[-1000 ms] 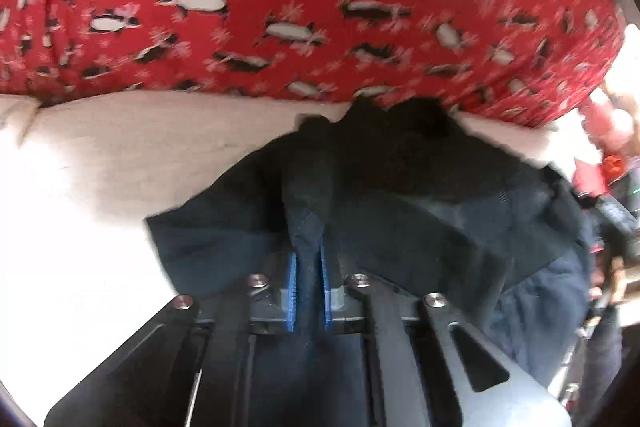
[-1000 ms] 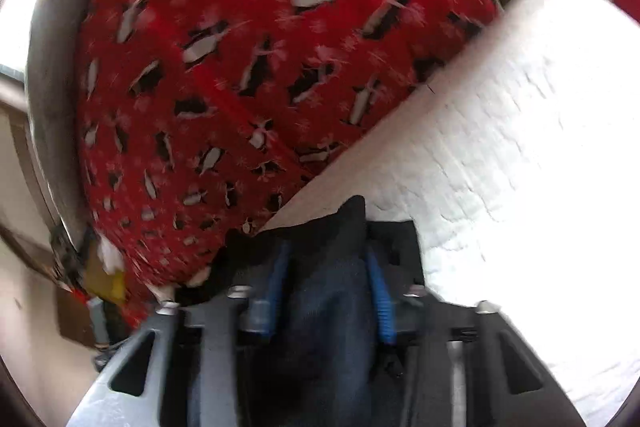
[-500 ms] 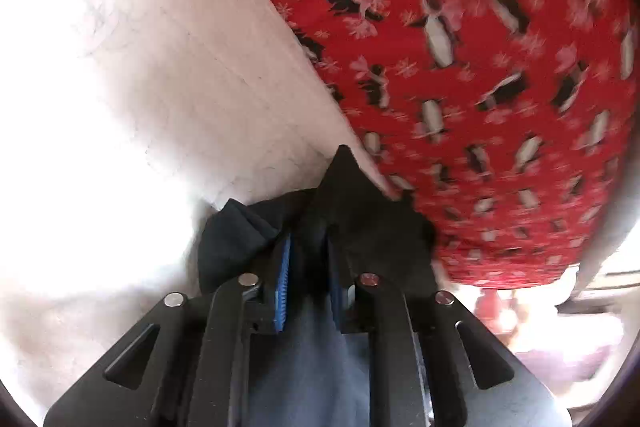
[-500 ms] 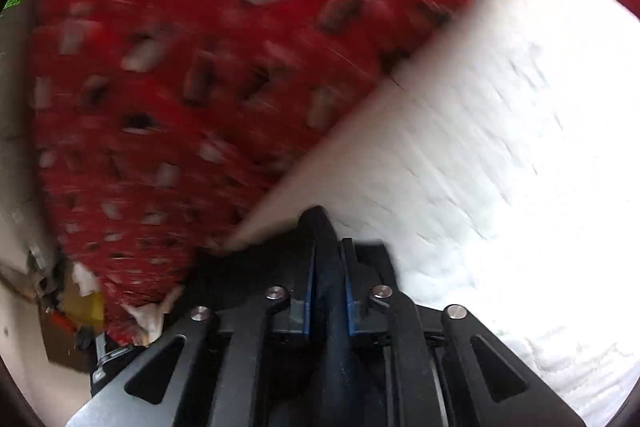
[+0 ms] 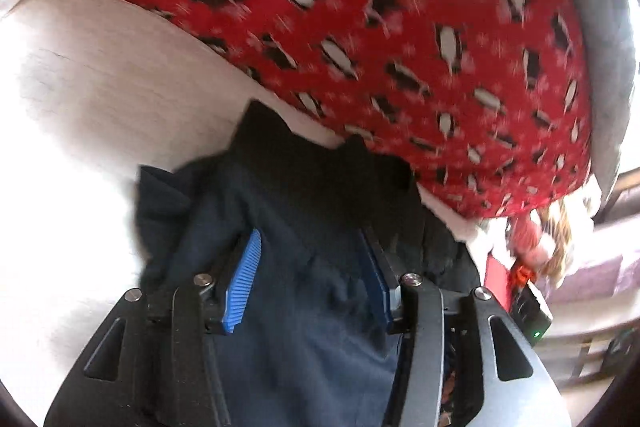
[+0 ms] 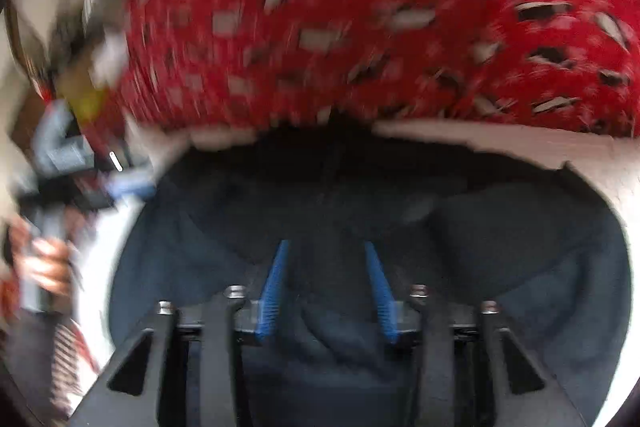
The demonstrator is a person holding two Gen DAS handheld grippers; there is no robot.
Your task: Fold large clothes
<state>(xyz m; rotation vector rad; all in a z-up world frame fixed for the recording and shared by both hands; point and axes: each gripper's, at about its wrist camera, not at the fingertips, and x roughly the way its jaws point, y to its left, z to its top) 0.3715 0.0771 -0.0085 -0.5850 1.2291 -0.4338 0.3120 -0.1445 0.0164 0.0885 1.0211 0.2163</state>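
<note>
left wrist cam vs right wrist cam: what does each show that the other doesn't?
Left wrist only: the left gripper, open, its jaws just opened, with cloth lying between them; a small black device with a green light at the right edge.
Right wrist only: the right gripper, closed on a thick fold of cloth; a blurred hand on a grey handle at the left edge.
Both: the dark navy garment, the red penguin-print fabric, and the white quilted surface.

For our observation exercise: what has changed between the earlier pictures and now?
The left gripper has just been opening and let go of the dark garment, which lies loose between its jaws. The right gripper swung round, garment still between its jaws. The penguin blanket stayed put.
</note>
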